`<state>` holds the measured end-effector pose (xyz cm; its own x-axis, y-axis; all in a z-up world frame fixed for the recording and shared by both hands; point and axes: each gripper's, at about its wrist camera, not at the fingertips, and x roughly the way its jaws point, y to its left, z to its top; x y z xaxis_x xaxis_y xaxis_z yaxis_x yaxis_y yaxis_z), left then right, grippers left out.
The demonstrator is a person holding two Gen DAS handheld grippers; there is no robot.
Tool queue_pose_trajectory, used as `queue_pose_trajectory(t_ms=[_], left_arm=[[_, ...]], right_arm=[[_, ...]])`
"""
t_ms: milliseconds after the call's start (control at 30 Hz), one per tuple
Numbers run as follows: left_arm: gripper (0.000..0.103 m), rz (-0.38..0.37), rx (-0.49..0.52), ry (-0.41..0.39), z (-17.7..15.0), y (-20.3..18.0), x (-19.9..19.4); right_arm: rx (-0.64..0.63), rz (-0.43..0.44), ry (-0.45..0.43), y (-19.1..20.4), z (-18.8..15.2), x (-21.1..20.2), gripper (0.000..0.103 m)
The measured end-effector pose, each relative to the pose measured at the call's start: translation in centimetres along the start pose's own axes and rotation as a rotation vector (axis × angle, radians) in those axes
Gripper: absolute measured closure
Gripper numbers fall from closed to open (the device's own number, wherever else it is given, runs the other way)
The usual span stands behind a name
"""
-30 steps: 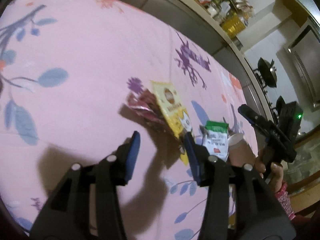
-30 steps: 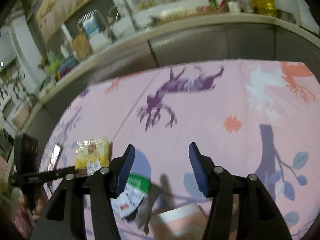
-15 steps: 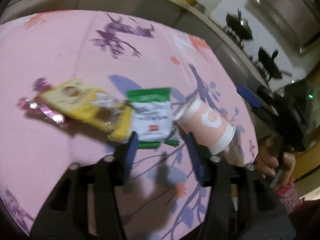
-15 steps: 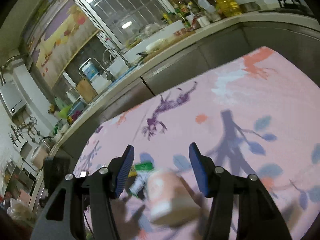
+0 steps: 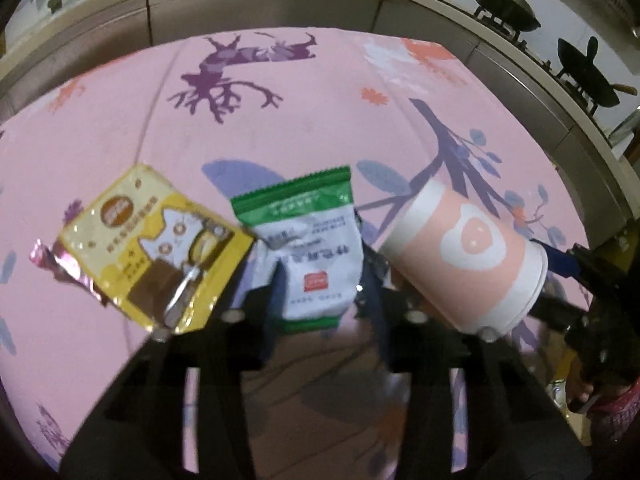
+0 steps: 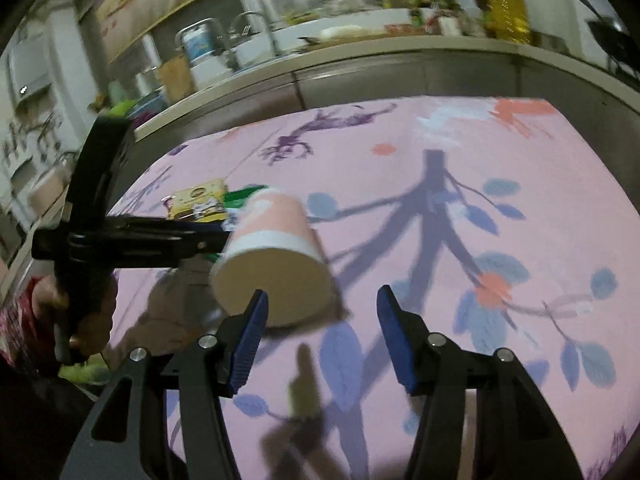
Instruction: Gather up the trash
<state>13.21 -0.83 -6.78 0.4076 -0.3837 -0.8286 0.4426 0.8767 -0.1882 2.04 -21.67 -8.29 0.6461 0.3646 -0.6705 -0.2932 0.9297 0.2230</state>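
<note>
1. Left tongs [image 5: 320,300] are closing around the green-and-white snack packet [image 5: 308,248], lying lengthwise between them on the bench [image 5: 320,120].
2. Right tongs [image 6: 320,340] stand wide and empty; the tipped pink paper cup [image 6: 276,256] lies just ahead, toward their left.

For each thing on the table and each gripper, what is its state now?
Green-and-white packet: flat, between the left gripper's closing jaws.
Yellow packet: lying flat, partly over a pink wrapper.
Pink paper cup: tipped on its side.
Left gripper: closing around the packet.
Right gripper: open, empty, near the cup.
</note>
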Motion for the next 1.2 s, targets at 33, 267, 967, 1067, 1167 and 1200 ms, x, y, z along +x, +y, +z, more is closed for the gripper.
queue_pose_trajectory(t_ms=[33,267,967,1067,1167,1200], left_arm=[[0.079,0.001,-0.003,0.009,0.2,-0.1,0.2],[0.086,0.019,0.05,-0.003,0.8,-1.8,-0.5],[0.074,0.184,0.241,0.004,-1.1,-3.9,0.7],[0.091,0.118,0.175,0.016,-0.1,-2.8,0.5],[0.098,0.022,0.16,0.007,0.6,-3.4,-0.5],[0.098,-0.025,0.152,0.006,1.2,-3.9,-0.8]], right_arm=[[-0.015,-0.01,-0.002,0.2,0.2,0.5,0.054],[0.069,0.013,-0.011,-1.5,1.1,1.5,0.101],[0.364,0.078,-0.077,-6.9,-0.5,-1.9,0.102],[0.369,0.076,-0.093,-7.1,-0.5,-2.5,0.102],[0.373,0.07,-0.118,-7.5,-0.5,-3.5,0.102],[0.375,0.066,-0.131,-7.7,-0.4,-3.9,0.102]])
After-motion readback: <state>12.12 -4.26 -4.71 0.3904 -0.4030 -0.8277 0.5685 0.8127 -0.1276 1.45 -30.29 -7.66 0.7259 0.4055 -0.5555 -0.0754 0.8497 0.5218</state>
